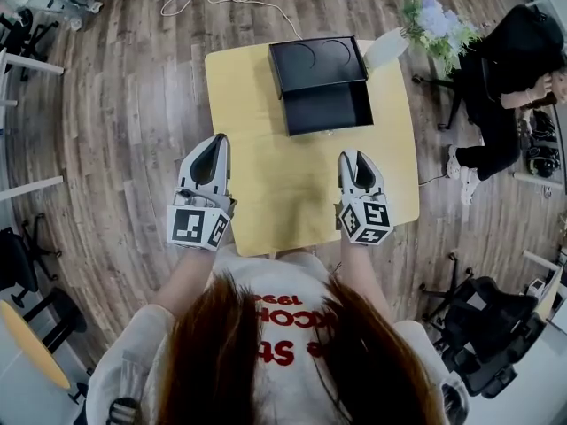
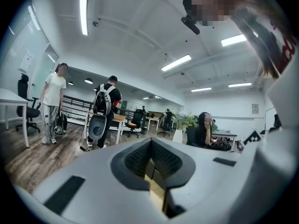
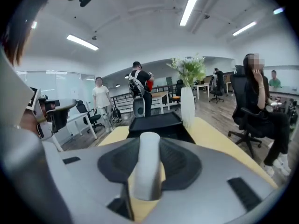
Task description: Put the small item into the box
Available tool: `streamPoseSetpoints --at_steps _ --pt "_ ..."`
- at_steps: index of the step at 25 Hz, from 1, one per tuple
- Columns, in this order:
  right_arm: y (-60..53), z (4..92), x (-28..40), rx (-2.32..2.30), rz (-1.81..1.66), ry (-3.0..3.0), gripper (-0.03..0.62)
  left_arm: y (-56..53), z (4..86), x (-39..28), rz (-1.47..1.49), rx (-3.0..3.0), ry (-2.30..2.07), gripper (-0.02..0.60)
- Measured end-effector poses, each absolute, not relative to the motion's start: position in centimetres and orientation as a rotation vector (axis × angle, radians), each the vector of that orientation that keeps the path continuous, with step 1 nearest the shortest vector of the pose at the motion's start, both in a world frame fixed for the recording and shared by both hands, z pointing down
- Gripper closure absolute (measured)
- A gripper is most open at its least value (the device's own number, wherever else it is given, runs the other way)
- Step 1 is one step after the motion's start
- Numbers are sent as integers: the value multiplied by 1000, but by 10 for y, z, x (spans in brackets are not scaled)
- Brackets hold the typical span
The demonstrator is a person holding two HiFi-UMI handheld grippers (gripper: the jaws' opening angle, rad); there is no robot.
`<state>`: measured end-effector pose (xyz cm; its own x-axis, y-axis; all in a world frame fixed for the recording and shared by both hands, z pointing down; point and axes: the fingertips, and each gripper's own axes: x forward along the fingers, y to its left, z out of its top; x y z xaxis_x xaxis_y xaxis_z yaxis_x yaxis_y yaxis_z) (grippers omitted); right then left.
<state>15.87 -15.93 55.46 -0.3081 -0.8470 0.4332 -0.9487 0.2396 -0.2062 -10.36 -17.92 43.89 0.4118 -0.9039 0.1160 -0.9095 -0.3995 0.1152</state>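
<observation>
- Long brown hair (image 1: 266, 352) fills 6 o'clock of the head view. Beyond it, the left gripper (image 1: 218, 140) straddles the edge of the yellow table (image 1: 283, 193) at 8 o'clock. The right gripper (image 1: 353, 157) hangs over the table's 5 o'clock corner.
- At 12 o'clock the black box (image 1: 330, 109) sits open with its lid (image 1: 317, 60) tipped back. A white vase (image 1: 386, 49) stands just beside it at 1 o'clock. Bare tabletop lies between both tongs and the box.
- Left gripper view: the jaws meet at their tips with nothing between them.
- Right gripper view: the small item (image 3: 147, 171), a pale grey cylinder, stands between the jaws, which clamp its two sides. Its long axis runs from 6 to 12 o'clock, with the blunt end pointing to 12, toward the box straight ahead. The vase rises at 1 o'clock, and open tabletop spreads toward 3 o'clock.
</observation>
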Motion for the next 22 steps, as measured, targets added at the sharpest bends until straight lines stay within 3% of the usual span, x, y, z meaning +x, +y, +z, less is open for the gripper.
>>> streamPoseSetpoints --at_steps 11,22 --pt "-184 437 160 1814 394 -2511 462 -182 398 -104 -39 2553 -1687 574" --pt "-186 379 159 1823 267 -2636 462 -183 375 -103 -97 2581 -1730 574"
